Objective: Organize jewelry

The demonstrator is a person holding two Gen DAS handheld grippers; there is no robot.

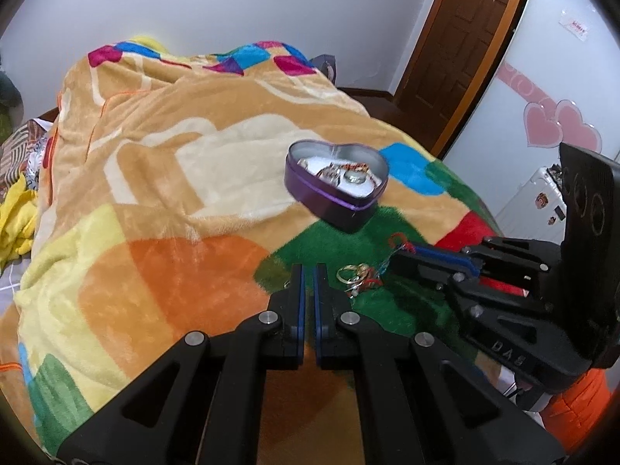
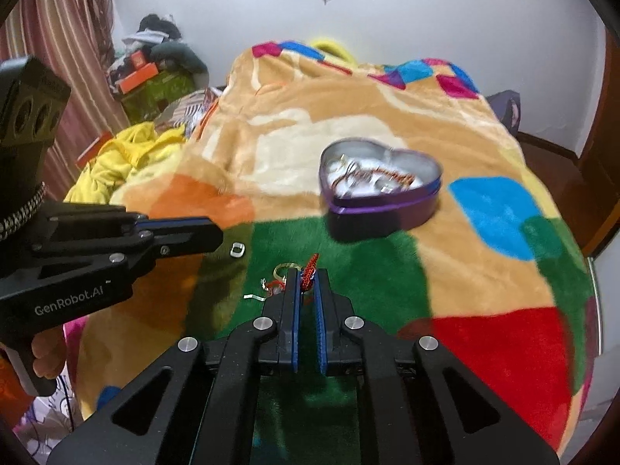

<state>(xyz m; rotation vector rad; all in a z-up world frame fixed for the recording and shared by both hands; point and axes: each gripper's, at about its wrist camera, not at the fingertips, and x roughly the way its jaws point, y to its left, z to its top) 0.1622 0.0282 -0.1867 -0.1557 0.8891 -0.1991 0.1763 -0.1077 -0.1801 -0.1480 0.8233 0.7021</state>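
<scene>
Bedroom, bed under a patchwork blanket (image 1: pixel 162 178). I note my right hand-held gripper (image 2: pixel 308 283) clamped on a red braided cord (image 2: pixel 310 267), low over the green patch. Left hand-held gripper (image 1: pixel 309 271) nearly closed, holding nothing. Loose rings (image 1: pixel 354 273) lie between both. Heart-shaped tin (image 1: pixel 337 184), open, holds more jewelry, further back.

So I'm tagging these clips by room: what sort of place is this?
Most likely a home bedroom: a bed under a colourful plush blanket, a wooden door, and piled clothes beside the bed. A heart-shaped tin of jewelry sits on the blanket.
</scene>
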